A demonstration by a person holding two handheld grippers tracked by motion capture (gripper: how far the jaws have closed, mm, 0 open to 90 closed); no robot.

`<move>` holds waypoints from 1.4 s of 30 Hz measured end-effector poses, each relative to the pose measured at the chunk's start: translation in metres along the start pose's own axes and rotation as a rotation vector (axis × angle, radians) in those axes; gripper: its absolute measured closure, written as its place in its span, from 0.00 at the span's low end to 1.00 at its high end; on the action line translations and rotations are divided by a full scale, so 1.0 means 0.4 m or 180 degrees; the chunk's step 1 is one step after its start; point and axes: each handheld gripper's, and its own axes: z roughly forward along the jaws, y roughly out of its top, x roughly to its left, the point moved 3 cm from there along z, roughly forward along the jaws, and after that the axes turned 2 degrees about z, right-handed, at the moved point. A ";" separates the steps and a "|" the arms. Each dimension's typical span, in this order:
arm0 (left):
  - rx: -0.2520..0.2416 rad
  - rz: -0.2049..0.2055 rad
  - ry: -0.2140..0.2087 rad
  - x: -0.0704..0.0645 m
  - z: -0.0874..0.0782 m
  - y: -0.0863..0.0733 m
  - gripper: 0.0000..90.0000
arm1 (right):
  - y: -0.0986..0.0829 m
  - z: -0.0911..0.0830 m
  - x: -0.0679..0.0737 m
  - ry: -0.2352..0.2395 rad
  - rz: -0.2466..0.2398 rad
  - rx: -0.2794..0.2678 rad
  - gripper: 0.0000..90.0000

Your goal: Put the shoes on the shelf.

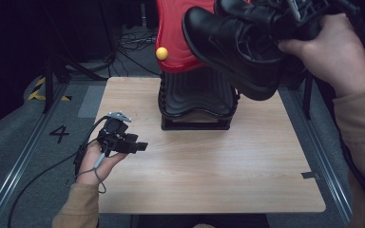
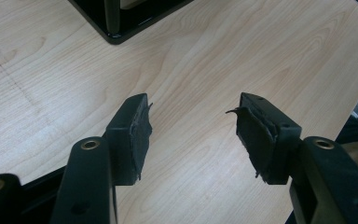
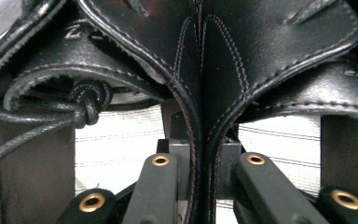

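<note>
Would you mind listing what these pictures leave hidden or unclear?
- Right gripper: in the high view the hand and the shoes cover it; the top edge crops it.
- Shoes: the right gripper view sits so close that two heel backs are pinched together and the toes are out of frame.
- Rack: the red top is cut by the top edge; the shoes hide its right side.
- Left gripper: open over bare table.

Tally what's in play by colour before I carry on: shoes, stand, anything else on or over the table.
Black shoes, both held up by the heels in the right tongs: 2
Black stand on the table: 1
Red piece above the stand: 1
Yellow ball on the red piece: 1
Total: 5
The left tongs are open, holding nothing.
</note>
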 end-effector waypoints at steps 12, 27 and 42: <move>-0.0044 -0.0085 0.0013 0.023 -0.024 -0.023 0.49 | 0.129 -0.005 -0.011 -0.0085 0.0171 -0.0125 0.92; -0.0120 -0.0217 0.0001 0.052 -0.043 -0.048 0.49 | 0.232 0.025 -0.055 -0.0179 0.0393 -0.0299 0.92; -0.0091 -0.0266 -0.0043 0.067 -0.035 -0.054 0.49 | 0.307 0.096 -0.068 -0.0328 0.0499 -0.0388 0.92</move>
